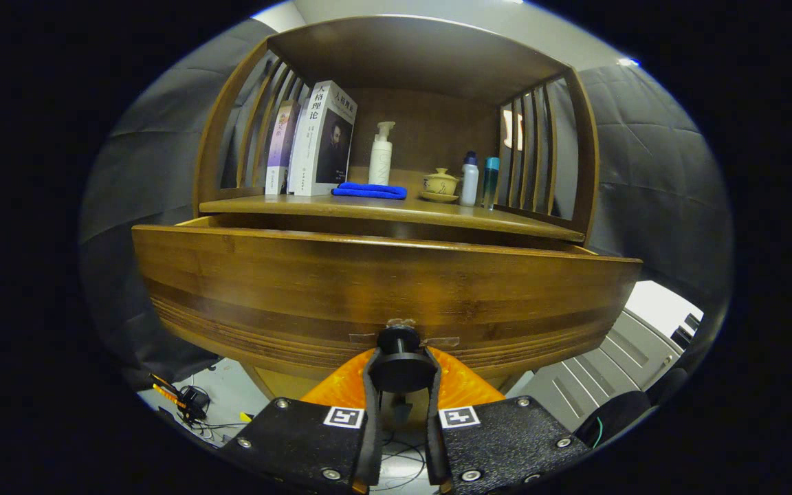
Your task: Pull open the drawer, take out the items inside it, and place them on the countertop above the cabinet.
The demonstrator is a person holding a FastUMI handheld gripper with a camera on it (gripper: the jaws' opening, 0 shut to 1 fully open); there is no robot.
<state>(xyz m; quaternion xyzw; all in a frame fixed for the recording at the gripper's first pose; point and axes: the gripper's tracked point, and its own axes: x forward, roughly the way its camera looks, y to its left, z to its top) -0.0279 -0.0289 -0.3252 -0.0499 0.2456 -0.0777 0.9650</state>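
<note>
Claw (401,375) clamped on the knob (401,364) of the pulled-out drawer (382,282)

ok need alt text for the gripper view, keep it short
The gripper is shut on the round drawer knob, with the wooden drawer pulled partly out of the cabinet. On the countertop above stand books, a pump bottle, a folded blue cloth, a lidded cup and two small bottles.

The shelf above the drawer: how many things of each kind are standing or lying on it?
Books: 3
Bottles (one pump bottle, two small ones): 3
Blue cloth: 1
Lidded cup on a saucer: 1
Total: 8
Below, the gripper is shut on the drawer knob.
</note>
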